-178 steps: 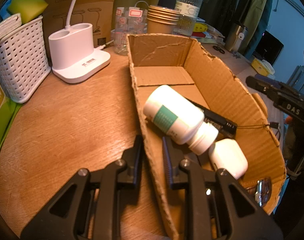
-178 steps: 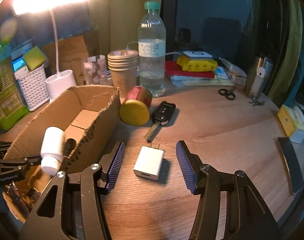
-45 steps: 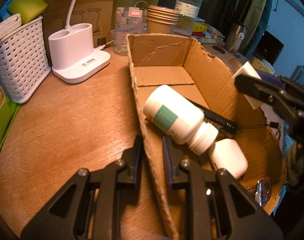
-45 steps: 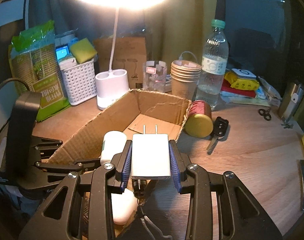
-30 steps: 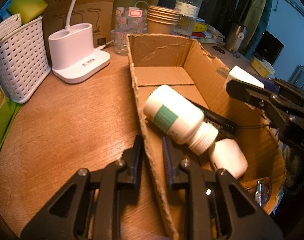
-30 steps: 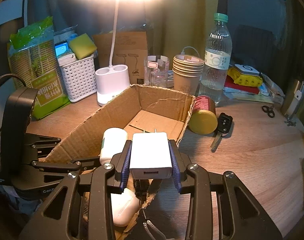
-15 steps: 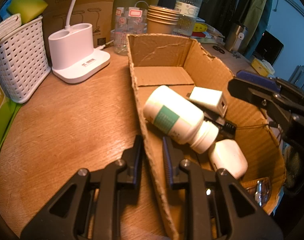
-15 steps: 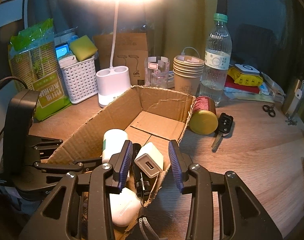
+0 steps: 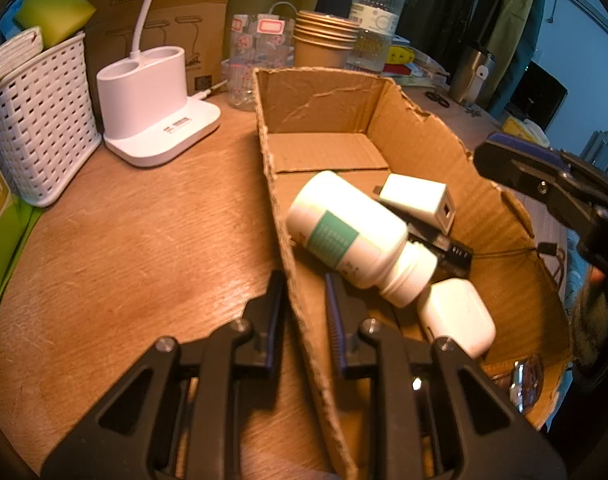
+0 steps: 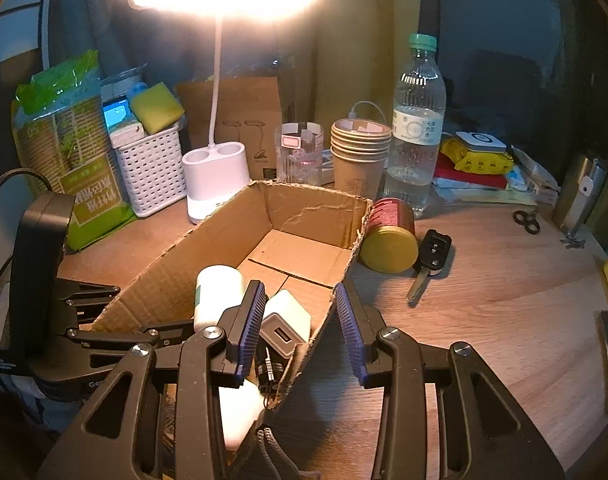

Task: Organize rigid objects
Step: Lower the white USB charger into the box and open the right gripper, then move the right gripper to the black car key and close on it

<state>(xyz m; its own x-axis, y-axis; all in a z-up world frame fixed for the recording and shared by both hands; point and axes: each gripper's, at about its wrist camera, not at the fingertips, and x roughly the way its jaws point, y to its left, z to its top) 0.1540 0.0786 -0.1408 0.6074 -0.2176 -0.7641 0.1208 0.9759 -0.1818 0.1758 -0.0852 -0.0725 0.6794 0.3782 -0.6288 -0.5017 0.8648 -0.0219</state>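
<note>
Your left gripper (image 9: 300, 312) is clamped on the near side wall of the cardboard box (image 9: 320, 100), one ribbed pad outside and one inside, steadying it. Your right gripper (image 10: 300, 330) stands released: its blue ribbed pads are apart, nothing is pressed between them, and they straddle the box's near corner from above.

The white wall charger (image 10: 286, 320) lies inside the box, tilted, resting on a black device (image 9: 444, 246) and just beside the white pill bottle (image 9: 356, 236). A white earbud case (image 9: 458, 322) sits at the near end, touching the bottle's cap.

Handling assessment: the charger is a hard plastic block, probably light, with smooth faces that could slip; grip it across two flat sides, clear of the port end. The bottle is round and smooth and is likely to roll; take it across the body, not the ribbed cap. The earbud case is rounded and glossy, so expect a poor purchase.

Outstanding items, judged from the table (image 10: 484, 280): a gold-lidded red tin (image 10: 390, 240) lying on its side against the box's far corner, and a black car key (image 10: 432, 256) just beside it. The tin is rigid metal and will roll; grip it across the cylinder. The key is thin and flat; take the thick fob.

The box wall is torn, soft corrugated board. Expect it to flex.
</note>
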